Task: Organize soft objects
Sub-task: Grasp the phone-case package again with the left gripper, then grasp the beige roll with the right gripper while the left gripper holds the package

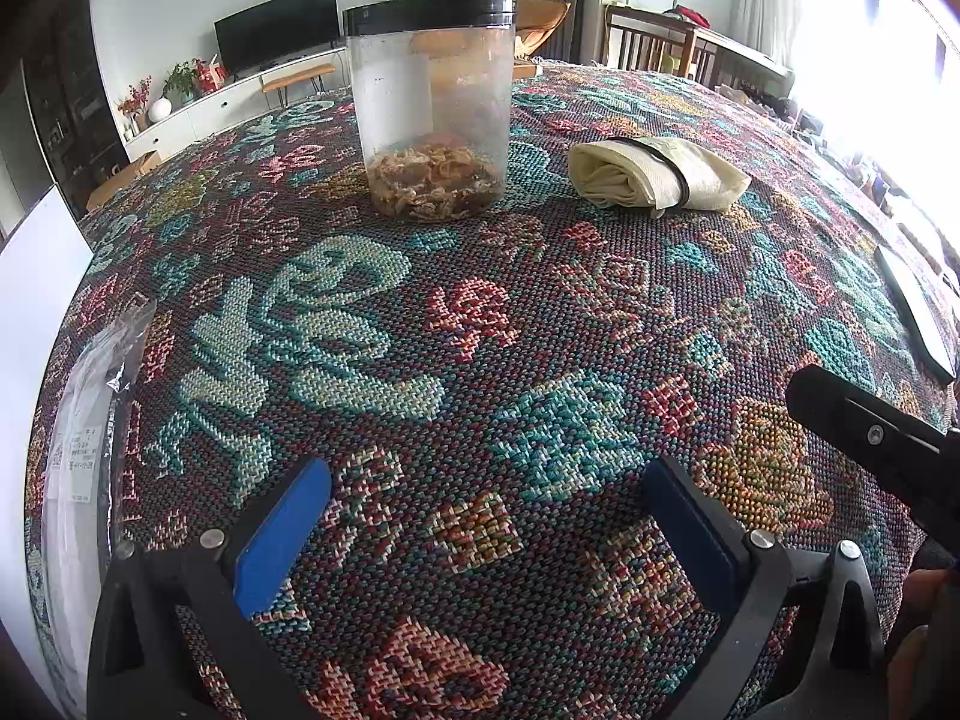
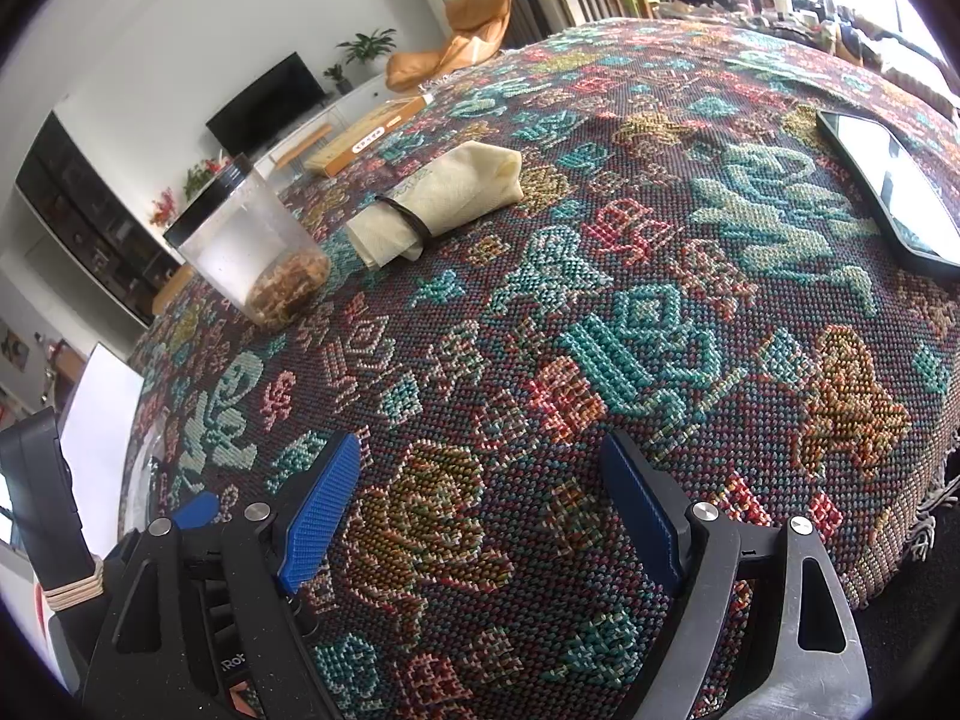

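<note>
Left wrist view: left gripper (image 1: 486, 516) over a woven tablecloth (image 1: 480, 360), its 2 blue-padded fingers (image 1: 282, 534) spread apart with nothing between them. Cloth roll (image 1: 657, 174), cream fabric, rolled and folded, bound by 1 black elastic band (image 1: 672, 171); lies flat on the tablecloth well ahead of the gripper and to its right, apart from it. Jar (image 1: 433, 108), clear plastic cylinder with black screw lid, upright, holding a shallow layer of brown dried flakes at the bottom; stands just left of the cloth roll, not touching it. Plastic bag (image 1: 90, 450), transparent, crinkled, with a printed white label; lies at the left edge of the table. Phone (image 1: 918, 312), dark, flat, glossy; lies at the right edge.

Right wrist view: right gripper (image 2: 480, 516), 2 ribbed blue pads (image 2: 318, 516) on black fingers, held wide apart and empty above the tablecloth (image 2: 600, 330). Cloth roll (image 2: 432, 204) far ahead and to the left, well apart from the gripper; band (image 2: 408, 219) wraps its nearer end. Jar (image 2: 252, 246) left of the roll, near the table's left edge. Phone (image 2: 888, 186) on the right, screen up, reflecting light. Flat box (image 2: 366, 135), tan cardboard, long and thin, beyond the roll. Tablecloth: coarse knit-like weave, dark ground, teal, red, mustard and pale green motifs, fringed at the right edge.
</note>
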{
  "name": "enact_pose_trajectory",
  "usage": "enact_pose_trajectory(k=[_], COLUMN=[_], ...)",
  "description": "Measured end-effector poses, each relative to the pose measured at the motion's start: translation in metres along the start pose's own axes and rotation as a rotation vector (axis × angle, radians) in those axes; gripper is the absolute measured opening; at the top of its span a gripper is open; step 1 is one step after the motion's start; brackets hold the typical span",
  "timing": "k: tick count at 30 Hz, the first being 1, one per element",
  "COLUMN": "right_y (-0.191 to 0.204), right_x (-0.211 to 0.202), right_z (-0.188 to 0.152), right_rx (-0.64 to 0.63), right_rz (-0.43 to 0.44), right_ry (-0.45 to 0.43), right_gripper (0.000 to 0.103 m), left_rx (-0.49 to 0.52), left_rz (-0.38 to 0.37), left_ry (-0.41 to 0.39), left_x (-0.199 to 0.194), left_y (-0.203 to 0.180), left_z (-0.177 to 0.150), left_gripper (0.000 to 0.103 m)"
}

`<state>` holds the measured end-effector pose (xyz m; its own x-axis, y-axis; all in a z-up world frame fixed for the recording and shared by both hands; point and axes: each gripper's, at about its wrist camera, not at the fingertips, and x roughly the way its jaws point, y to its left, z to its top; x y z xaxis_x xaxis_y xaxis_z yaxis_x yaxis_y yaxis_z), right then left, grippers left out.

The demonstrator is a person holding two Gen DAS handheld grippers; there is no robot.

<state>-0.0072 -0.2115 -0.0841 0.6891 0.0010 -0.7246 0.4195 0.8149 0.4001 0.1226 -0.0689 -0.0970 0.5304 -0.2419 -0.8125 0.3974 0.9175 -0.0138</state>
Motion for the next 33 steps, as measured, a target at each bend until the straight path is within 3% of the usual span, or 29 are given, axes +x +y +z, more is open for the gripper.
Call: enact_pose_trajectory(k=[4, 7, 11, 16, 20, 26, 28, 31, 33], right_y=[0.000, -0.002, -0.002, -0.002, -0.005, -0.031, -0.024, 0.016, 0.045], right_x=[0.000, 0.000, 0.000, 0.000, -0.001, -0.013, -0.021, -0.019, 0.002], right_z=[0.000, 0.001, 0.001, 0.001, 0.001, 0.018, 0.044, 0.088, 0.108], right_rx=[0.002, 0.012, 0.002, 0.001, 0.009, 0.111, -0.014, -0.428, -0.675], right_rz=[0.004, 0.015, 0.005, 0.007, 0.020, 0.158, 0.133, 0.057, 0.034], right_ry=[0.000, -0.002, -0.003, -0.004, -0.006, 0.006, -0.043, -0.101, -0.021], right_gripper=[0.085, 0.085, 0.085, 0.085, 0.085, 0.085, 0.085, 0.085, 0.085], left_rx=[-0.013, -0.032, -0.100, -0.275, -0.267, -0.209, -0.235, -0.299, -0.291], left_rz=[0.010, -0.024, 0.076, 0.100, 0.133, 0.248, 0.246, 0.192, 0.202], left_ry=[0.017, -0.097, -0.116, 0.007, 0.091, 0.075, 0.089, 0.081, 0.082], left_x=[-0.015, -0.063, -0.092, -0.074, -0.047, -0.041, -0.038, -0.037, -0.036], left_y=[0.006, 0.027, 0.085, 0.158, 0.165, 0.166, 0.175, 0.188, 0.187], left_z=[-0.001, -0.001, 0.010, -0.010, -0.037, -0.041, -0.042, -0.047, -0.047], left_gripper=[0.102, 0.103, 0.103, 0.103, 0.103, 0.103, 0.103, 0.103, 0.103])
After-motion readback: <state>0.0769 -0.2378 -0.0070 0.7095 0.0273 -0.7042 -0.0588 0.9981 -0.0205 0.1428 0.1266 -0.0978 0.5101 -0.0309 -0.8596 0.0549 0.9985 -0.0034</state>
